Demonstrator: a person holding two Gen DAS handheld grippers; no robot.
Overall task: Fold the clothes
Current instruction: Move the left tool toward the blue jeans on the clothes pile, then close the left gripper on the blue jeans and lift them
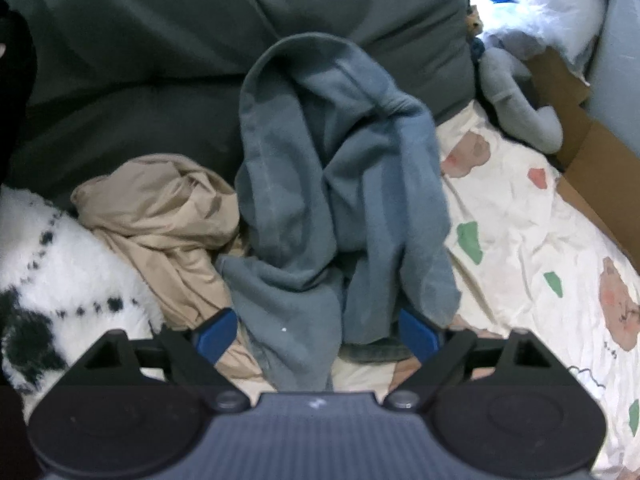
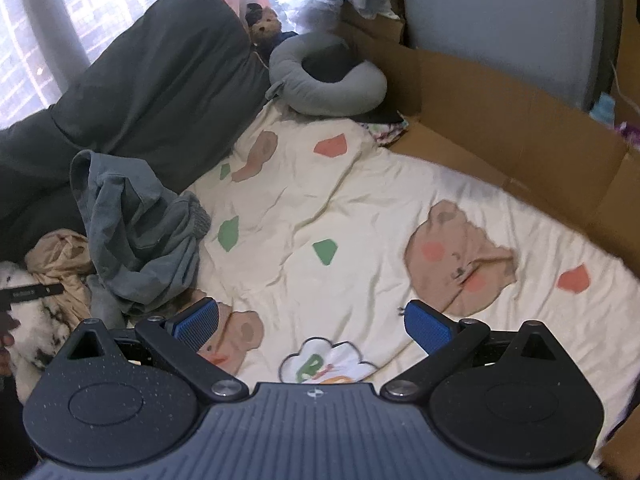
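Note:
A crumpled blue-grey garment (image 1: 332, 200) lies heaped on the bed against the dark pillows, and in the right wrist view the same garment (image 2: 136, 224) is at the left. My left gripper (image 1: 316, 336) stands open right over its near end. Cloth lies between the blue pads (image 1: 214, 336) and drapes over the right one, with no squeeze to be seen. A beige garment (image 1: 160, 216) is bunched to its left. My right gripper (image 2: 316, 326) is open over the bare patterned sheet (image 2: 360, 208), to the right of the heap, with nothing between its fingers.
Dark grey pillows (image 2: 160, 80) line the back left. A fluffy white item with black spots (image 1: 48, 280) lies at the left edge. A grey ring cushion (image 2: 328, 80) and a teddy bear (image 2: 264, 24) sit at the far end. Cardboard (image 2: 520, 120) walls the right side.

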